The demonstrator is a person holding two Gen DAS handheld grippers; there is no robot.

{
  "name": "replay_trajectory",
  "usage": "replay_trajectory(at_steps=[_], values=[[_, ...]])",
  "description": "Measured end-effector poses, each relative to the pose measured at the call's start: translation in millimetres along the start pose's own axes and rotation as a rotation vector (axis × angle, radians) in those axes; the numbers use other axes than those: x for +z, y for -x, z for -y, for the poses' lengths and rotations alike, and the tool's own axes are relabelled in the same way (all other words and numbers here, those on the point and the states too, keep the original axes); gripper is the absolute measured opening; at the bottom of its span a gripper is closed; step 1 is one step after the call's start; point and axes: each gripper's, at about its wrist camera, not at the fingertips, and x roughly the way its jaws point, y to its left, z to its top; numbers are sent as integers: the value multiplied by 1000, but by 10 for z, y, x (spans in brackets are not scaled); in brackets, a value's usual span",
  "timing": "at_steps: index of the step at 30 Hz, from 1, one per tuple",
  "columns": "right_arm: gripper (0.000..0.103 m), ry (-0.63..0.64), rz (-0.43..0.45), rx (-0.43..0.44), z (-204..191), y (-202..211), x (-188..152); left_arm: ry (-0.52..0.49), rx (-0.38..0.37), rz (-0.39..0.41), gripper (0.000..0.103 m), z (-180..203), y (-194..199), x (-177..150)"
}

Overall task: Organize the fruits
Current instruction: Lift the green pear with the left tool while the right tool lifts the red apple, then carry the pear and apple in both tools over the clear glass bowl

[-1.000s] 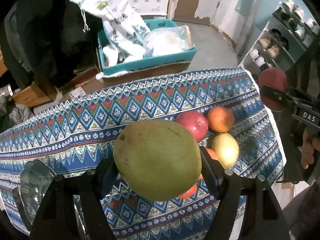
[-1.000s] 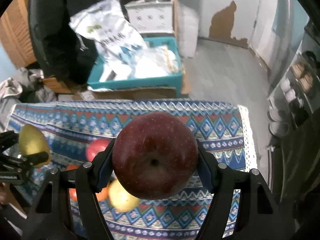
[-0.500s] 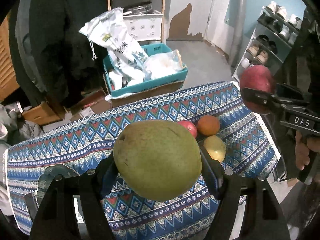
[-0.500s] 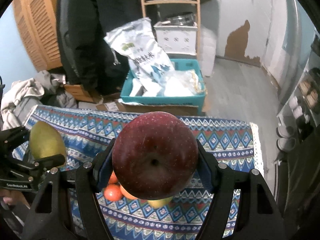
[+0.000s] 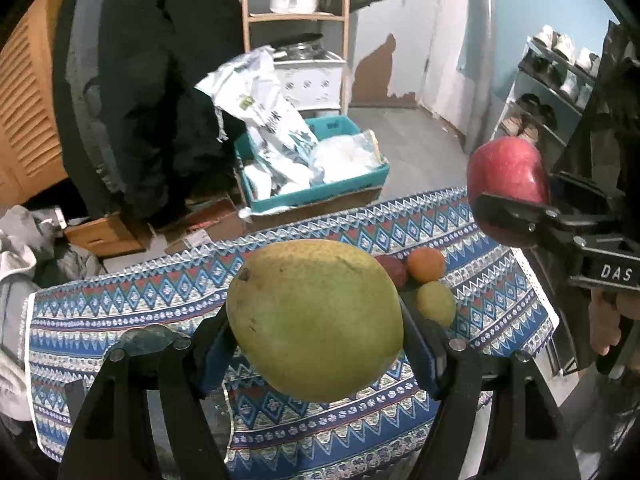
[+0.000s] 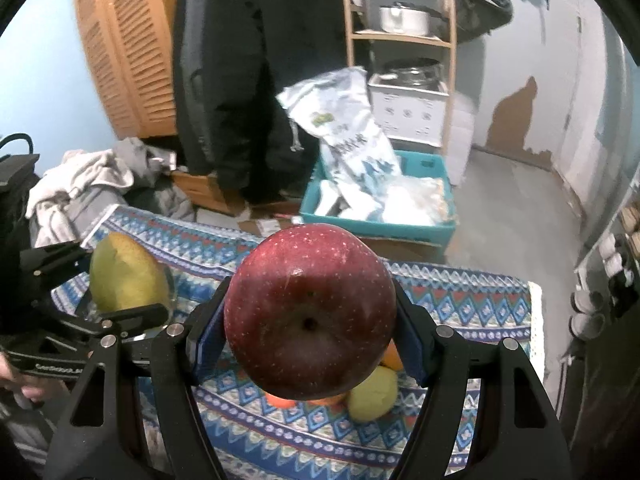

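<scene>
My left gripper (image 5: 316, 344) is shut on a large green pear (image 5: 316, 320) and holds it well above the patterned tablecloth (image 5: 160, 304). The pear also shows at the left of the right wrist view (image 6: 124, 276). My right gripper (image 6: 310, 344) is shut on a dark red apple (image 6: 310, 312), also high above the table; the apple shows at the right of the left wrist view (image 5: 506, 188). On the cloth lie an orange (image 5: 426, 264), a yellow-green fruit (image 5: 436, 304) and a red fruit (image 5: 394, 268), partly hidden behind the pear.
A glass bowl (image 5: 146, 340) sits on the cloth at the left, below the left gripper. Behind the table are a teal crate (image 5: 316, 196) with bags, a dark coat (image 5: 132, 92), a wooden shelf (image 5: 296, 20) and a shoe rack (image 5: 552, 92).
Both grippers have risen and pulled back from the table with their fruit; the table and the loose fruit now look smaller and farther. Both grips are unchanged.
</scene>
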Motion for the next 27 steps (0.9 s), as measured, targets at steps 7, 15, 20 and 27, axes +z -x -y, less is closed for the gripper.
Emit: replay_trajectory(at_steps=[7,15,20,27], values=[[72,37,6,42,-268,-5,80,31,13,22,76,-205,146,-27],[72,62,-5,90,-532,-118,134,56,25,33,76,-433,230,-123],[72,79,-20,117,-711,-238,160,88,34,27,76,-639,258,-213],[72,115,-49,151,-1003,-454,196,135,65,34,76,-947,304,-340]])
